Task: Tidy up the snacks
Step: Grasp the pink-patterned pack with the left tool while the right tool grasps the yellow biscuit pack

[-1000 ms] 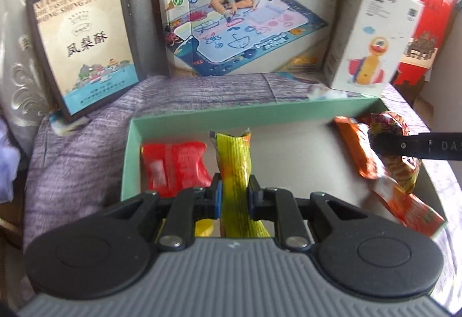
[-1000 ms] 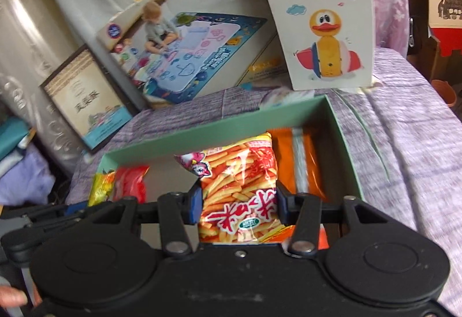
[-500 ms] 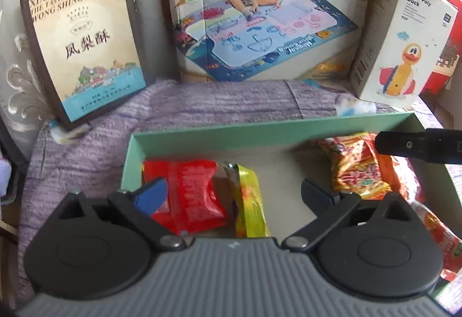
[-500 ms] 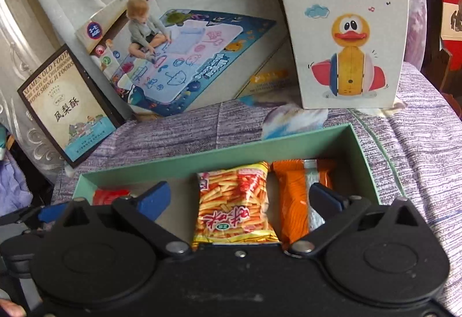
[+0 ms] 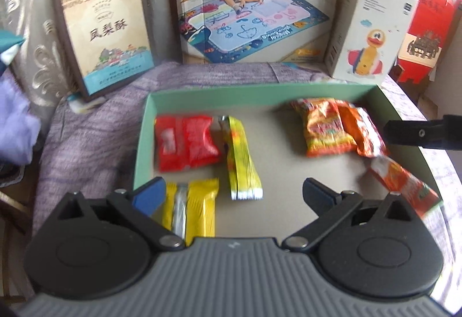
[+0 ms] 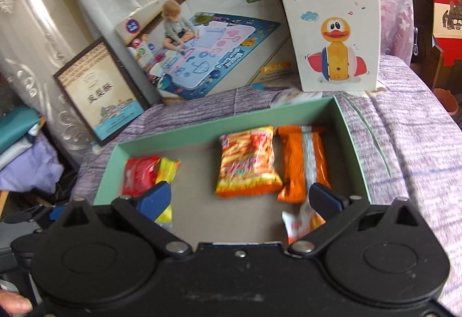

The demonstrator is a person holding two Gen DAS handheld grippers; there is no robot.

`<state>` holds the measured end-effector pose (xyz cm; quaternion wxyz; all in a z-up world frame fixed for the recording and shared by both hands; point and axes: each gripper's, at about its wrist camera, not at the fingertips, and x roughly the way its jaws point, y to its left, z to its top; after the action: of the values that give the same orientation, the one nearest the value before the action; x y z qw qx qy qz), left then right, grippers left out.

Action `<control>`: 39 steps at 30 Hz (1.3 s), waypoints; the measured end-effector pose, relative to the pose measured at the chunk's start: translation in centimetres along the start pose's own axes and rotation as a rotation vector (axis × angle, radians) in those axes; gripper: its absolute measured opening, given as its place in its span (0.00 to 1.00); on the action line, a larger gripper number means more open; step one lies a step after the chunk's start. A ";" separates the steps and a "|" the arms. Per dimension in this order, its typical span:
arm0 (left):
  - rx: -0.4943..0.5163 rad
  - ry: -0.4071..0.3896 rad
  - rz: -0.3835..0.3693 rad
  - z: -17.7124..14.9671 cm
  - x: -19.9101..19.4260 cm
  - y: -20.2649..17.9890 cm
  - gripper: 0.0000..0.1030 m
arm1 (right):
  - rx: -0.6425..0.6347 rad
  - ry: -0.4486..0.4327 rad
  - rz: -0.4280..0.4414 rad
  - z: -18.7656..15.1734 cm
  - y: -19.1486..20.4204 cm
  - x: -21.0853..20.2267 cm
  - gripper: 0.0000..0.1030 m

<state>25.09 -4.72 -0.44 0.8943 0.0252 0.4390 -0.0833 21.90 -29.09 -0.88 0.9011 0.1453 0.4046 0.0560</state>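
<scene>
- Yellow-green packet (image 5: 241, 161) freed — a second ago pinched, it now lies in the green tray (image 5: 260, 92) at 12 o'clock of the left gripper (image 5: 234, 193), whose jaws have just spread wide.
- Orange-red crisp bag (image 6: 247, 162) likewise dropped at 12 o'clock of the spread right gripper (image 6: 240, 198) — both placements look done.

The left gripper (image 5: 234, 193) is built of black linkage arms with silver pivot screws, two round black discs and a ribbed grey housing; one blue pad (image 5: 150, 195) is seen on its jaws. The right gripper (image 6: 241, 201) is shaped alike, but its housing is plain black and scuffed, with blue pads (image 6: 154, 200) and silver screws.
</scene>
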 end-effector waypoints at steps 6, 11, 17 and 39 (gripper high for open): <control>-0.021 0.020 -0.031 -4.2 -3.0 0.0 1.00 | 0.010 0.007 0.022 -3.1 -0.1 -3.7 1.00; -0.009 0.069 -0.031 -7.9 -3.1 -0.5 1.00 | 0.010 0.038 0.034 -6.4 -0.4 -5.6 1.00; -0.027 0.129 -0.054 -10.2 -1.8 -0.8 1.00 | 0.065 0.077 0.056 -10.2 -0.9 -6.1 0.90; -0.043 0.134 -0.044 -13.0 -1.5 1.8 0.67 | -0.109 0.252 0.028 -16.6 2.8 -4.6 0.46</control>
<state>14.32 -1.19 -7.27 0.8611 0.0020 0.5001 -0.0916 6.52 -23.88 -7.21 0.8490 0.0936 0.5087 0.1083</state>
